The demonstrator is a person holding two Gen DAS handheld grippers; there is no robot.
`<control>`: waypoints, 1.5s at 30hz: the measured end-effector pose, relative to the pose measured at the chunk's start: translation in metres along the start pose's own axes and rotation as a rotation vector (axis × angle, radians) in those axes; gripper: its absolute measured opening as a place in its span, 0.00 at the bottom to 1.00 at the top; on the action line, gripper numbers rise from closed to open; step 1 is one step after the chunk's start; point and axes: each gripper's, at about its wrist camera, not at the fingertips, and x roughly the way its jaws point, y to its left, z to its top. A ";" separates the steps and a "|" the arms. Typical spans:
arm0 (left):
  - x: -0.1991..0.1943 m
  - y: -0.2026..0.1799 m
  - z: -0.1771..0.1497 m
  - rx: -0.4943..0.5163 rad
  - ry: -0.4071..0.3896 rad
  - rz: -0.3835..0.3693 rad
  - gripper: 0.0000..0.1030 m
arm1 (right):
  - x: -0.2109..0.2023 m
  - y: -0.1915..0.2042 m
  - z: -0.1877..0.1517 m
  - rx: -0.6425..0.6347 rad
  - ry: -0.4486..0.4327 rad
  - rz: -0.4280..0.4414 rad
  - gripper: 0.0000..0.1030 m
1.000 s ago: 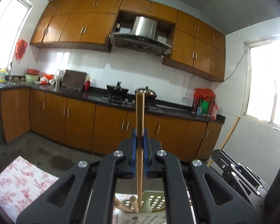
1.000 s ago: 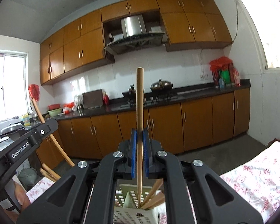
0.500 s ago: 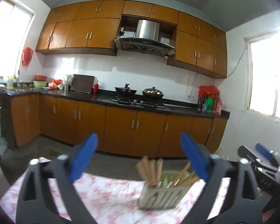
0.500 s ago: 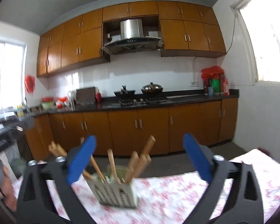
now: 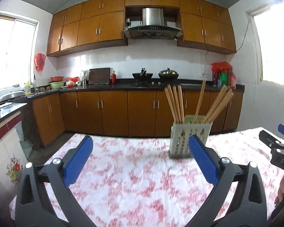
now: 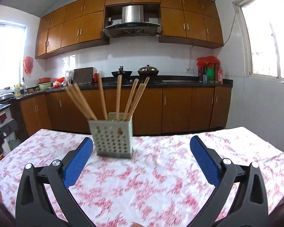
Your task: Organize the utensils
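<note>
Standing on the red-and-white floral tablecloth [image 6: 161, 179], the pale perforated plastic utensil holder [image 6: 113, 138] w/ wooden chopsticks [image 6: 130, 98] sits at 11 o'clock from the right gripper [image 6: 141, 157]. From the left gripper [image 5: 140, 158] it's at 1 o'clock (both sets of fingers spread wide, nothing between).

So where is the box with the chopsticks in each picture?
Left wrist view: the chopstick holder stands right of centre on the flowery tablecloth, partly behind the right-hand blue pad.
Right wrist view: the chopstick holder stands left of centre, just past the left-hand blue pad.
Shared landmark: the steel range hood over the stove.
</note>
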 end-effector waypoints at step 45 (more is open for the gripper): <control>0.006 -0.018 -0.053 0.007 0.160 -0.054 0.96 | -0.004 0.007 -0.054 0.035 0.179 0.027 0.98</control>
